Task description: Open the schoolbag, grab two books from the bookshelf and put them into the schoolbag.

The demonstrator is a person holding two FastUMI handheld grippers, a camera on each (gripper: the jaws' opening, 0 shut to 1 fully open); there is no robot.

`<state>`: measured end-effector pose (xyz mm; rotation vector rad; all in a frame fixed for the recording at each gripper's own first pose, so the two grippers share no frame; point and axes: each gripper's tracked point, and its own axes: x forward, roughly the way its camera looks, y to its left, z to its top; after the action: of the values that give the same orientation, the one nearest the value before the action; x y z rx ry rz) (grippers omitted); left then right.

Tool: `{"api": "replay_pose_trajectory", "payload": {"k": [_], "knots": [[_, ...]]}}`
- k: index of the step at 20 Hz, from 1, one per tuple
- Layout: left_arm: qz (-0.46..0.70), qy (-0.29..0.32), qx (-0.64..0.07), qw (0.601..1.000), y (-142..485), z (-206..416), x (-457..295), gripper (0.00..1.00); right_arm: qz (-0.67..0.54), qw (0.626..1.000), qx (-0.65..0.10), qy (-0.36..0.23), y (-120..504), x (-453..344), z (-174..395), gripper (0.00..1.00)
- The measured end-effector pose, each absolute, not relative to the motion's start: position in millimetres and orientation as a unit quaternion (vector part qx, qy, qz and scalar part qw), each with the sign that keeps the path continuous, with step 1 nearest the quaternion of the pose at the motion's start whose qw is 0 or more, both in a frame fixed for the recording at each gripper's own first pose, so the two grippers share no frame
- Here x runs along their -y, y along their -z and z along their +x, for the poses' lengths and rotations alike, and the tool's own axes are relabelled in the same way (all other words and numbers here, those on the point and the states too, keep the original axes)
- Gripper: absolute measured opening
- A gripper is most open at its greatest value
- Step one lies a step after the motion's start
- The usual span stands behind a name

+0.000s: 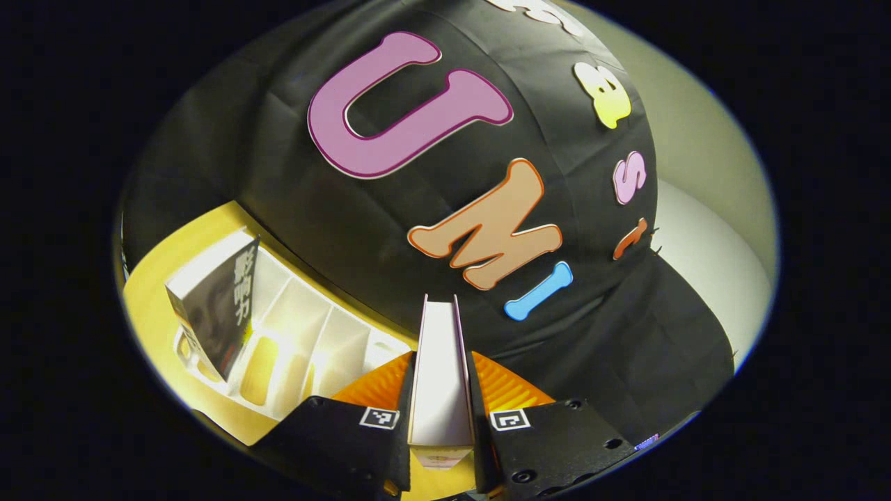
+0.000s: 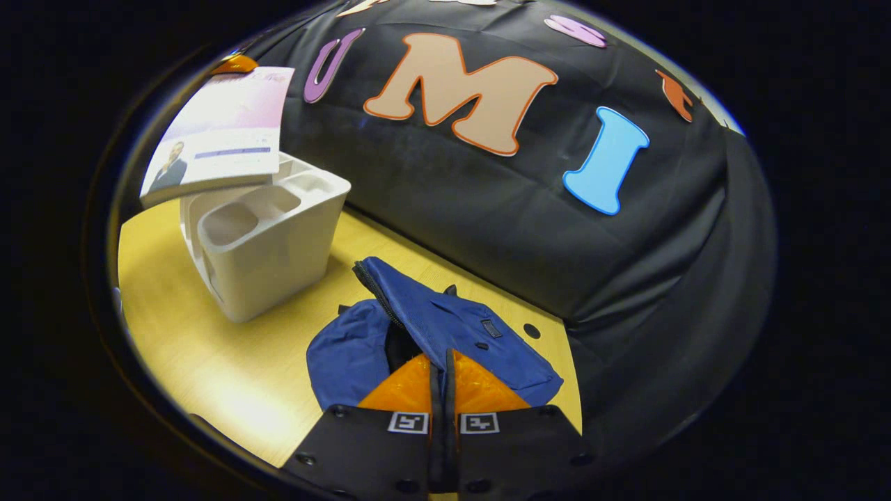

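Observation:
My left gripper [image 1: 442,356] is shut on a white-covered book [image 1: 438,323], seen edge-on between its fingers and held up in front of the booth wall. In the right gripper view the same book [image 2: 223,132] hangs tilted over the white bookshelf [image 2: 271,243]. A dark book [image 1: 219,306] stands upright in the bookshelf [image 1: 313,327] at the lower left. The blue schoolbag [image 2: 348,355] lies on the table with its zip open. My right gripper [image 2: 442,365] is shut on the bag's raised flap [image 2: 459,327], which leaves a dark gap into the bag.
The yellow wooden table [image 2: 209,348] carries the bookshelf at the left and the bag just right of it. The black cloth wall [image 2: 487,209] runs close behind both. A small round hole [image 2: 532,331] marks the table beside the bag.

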<state>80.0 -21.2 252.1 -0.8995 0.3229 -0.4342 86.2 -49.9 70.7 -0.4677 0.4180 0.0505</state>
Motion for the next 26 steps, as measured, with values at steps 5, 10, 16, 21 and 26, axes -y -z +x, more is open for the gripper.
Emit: {"api": "replay_pose_trajectory", "payload": {"k": [5, 10, 16, 21, 26], "knots": [[-0.473, 0.231, -0.127, 0.841, -214, 51, 108, 0.32, -0.190, 0.965, -0.178, -0.016, -91, 61, 92, 0.03], [-0.499, 0.204, -0.117, 0.834, -162, 56, 197, 0.33, -0.171, 0.972, -0.161, -0.011, -100, 70, 96, 0.03], [-0.518, 0.079, -0.049, 0.851, -126, 91, 234, 0.33, -0.153, 0.977, -0.145, -0.015, -109, 77, 102, 0.03], [-0.489, 0.027, 0.013, 0.872, -124, 107, 254, 0.32, -0.157, 0.977, -0.141, -0.018, -112, 81, 101, 0.03], [-0.462, -0.005, 0.027, 0.887, -103, 112, 271, 0.30, -0.161, 0.976, -0.142, -0.026, -110, 79, 102, 0.05]]}}
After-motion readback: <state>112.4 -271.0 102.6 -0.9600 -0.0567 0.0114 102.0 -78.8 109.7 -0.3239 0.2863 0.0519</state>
